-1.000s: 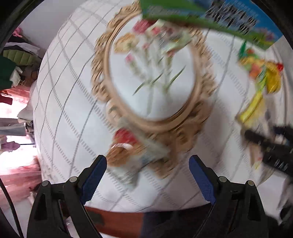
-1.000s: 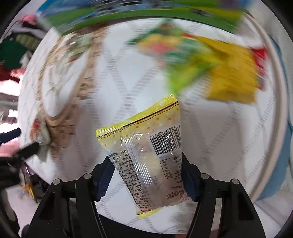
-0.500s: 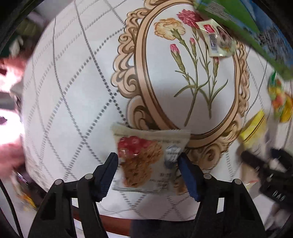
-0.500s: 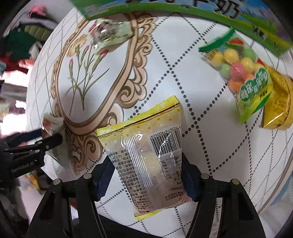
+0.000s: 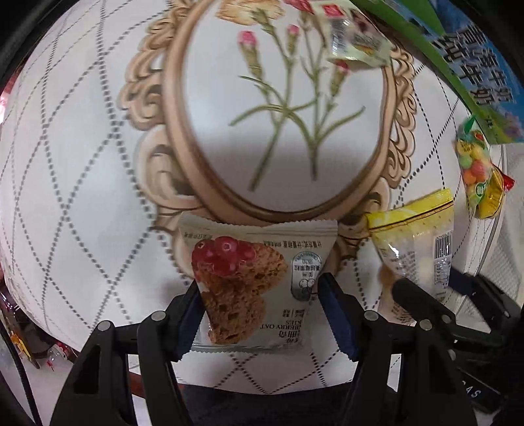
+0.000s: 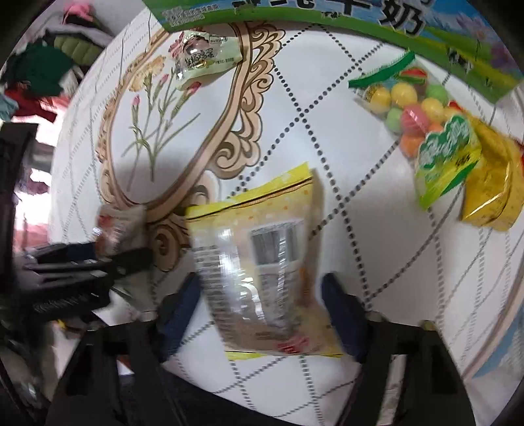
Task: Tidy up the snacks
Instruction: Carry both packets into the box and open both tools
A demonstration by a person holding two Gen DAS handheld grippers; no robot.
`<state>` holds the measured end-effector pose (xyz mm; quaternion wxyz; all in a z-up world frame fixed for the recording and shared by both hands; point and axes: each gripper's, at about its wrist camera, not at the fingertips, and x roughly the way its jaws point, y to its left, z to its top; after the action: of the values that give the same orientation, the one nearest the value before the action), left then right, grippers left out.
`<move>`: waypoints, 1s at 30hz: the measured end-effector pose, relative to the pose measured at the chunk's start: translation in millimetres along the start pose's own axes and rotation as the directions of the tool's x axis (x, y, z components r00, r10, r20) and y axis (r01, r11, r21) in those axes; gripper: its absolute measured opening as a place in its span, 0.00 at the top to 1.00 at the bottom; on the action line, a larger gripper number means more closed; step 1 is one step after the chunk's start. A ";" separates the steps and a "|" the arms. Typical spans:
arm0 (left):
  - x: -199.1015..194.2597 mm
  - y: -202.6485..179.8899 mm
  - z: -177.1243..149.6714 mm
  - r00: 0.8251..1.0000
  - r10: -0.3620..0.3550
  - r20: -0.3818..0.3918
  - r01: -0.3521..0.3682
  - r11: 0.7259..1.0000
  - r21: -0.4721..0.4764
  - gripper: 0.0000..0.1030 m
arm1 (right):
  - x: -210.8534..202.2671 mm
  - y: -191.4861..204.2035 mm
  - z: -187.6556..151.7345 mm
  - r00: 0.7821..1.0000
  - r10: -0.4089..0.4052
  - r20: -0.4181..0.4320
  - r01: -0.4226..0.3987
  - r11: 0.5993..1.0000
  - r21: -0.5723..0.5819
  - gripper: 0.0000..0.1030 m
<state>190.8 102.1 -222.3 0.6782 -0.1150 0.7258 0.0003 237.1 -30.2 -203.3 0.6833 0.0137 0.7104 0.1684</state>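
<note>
Since the earlier frames, the left gripper [image 5: 258, 311] has come down over the oat packet [image 5: 253, 281] and its fingers [image 5: 190, 314] have closed from wide apart onto the packet's two side edges; they are now clamped on it. Beside it, the right gripper [image 6: 262, 314] holds the yellow packet [image 6: 262, 262]; its fingers [image 6: 342, 314] have just been closing, with the packet between them, its right edge against the right finger. Motion blur hides whether the left finger presses on it.

Both packets sit over the near part of the worktop [image 5: 75, 196], at the lower rim of the printed oval frame, just beside each other. Further off lie an egg packet [image 6: 203, 57], a candy bag [image 6: 429, 127], a gold bag [image 6: 494, 183] touching it, and a green carton [image 6: 327, 19] along the far edge.

Handling, as judged: the packets look light, soft and crinkly, with slick film; a grip across the sealed side edges or the flat body should hold, while hard squeezing could crush the biscuit inside.

Open room: the centre of the worktop is bare between the grippers and the far items. The near edge lies directly under both grippers, and the two grippers stand close enough to collide.
</note>
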 end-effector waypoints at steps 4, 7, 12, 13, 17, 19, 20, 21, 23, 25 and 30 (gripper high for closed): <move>-0.3 -8.7 2.9 1.000 0.001 0.002 -0.001 1.000 -0.008 0.36 | -8.2 -26.1 -5.7 0.997 0.078 0.019 -0.080 0.984 0.157 0.40; -3.6 -7.6 10.7 1.000 0.008 0.002 -0.008 1.000 -0.008 0.36 | -8.2 -41.2 -7.1 0.995 0.100 0.002 -0.099 0.978 0.182 0.37; 6.7 -24.8 14.3 0.999 0.039 0.018 -0.039 0.999 0.000 0.44 | 6.2 -21.6 -21.2 1.000 0.000 -0.015 0.001 0.999 0.043 0.29; 8.3 -26.5 12.8 0.998 0.051 0.027 -0.051 0.999 0.001 0.47 | 9.4 -17.8 -21.6 1.000 -0.029 -0.012 0.029 1.000 0.011 0.29; -5.8 -22.2 9.8 0.997 0.053 0.050 -0.053 0.999 0.002 0.55 | 9.6 -14.7 -26.9 0.997 -0.077 0.027 0.078 0.997 -0.016 0.45; -16.8 -23.6 10.8 0.997 0.045 0.068 -0.046 0.999 0.005 0.56 | 3.7 -18.2 -28.0 0.998 -0.046 0.037 0.045 0.999 0.011 0.50; -23.9 -26.0 10.7 0.996 0.039 0.082 -0.040 0.999 0.012 0.56 | -3.6 -22.7 -28.3 0.998 -0.028 0.048 0.027 0.999 0.023 0.52; -31.6 -26.7 11.3 0.995 0.032 0.093 -0.034 0.999 0.021 0.56 | -11.8 -28.2 -29.9 0.998 -0.007 0.060 0.005 0.999 0.034 0.53; -48.4 -33.6 11.9 0.994 0.009 0.113 -0.012 0.999 0.033 0.56 | -29.2 -35.0 -30.4 0.996 0.028 0.084 -0.033 0.998 0.049 0.53; -71.0 -44.1 15.1 0.990 -0.036 0.138 0.030 0.998 0.049 0.56 | -53.2 -45.5 -30.5 0.992 0.066 0.112 -0.072 0.996 0.056 0.53; -140.6 -77.6 35.7 0.967 -0.113 0.228 0.084 0.988 0.133 0.56 | -128.2 -61.2 -11.7 0.960 0.156 0.234 -0.175 0.982 0.063 0.53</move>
<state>246.4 55.6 -74.6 0.7642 -0.1085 0.6325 -0.0644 247.0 -122.4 -95.1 0.7426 0.1210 0.6300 0.1926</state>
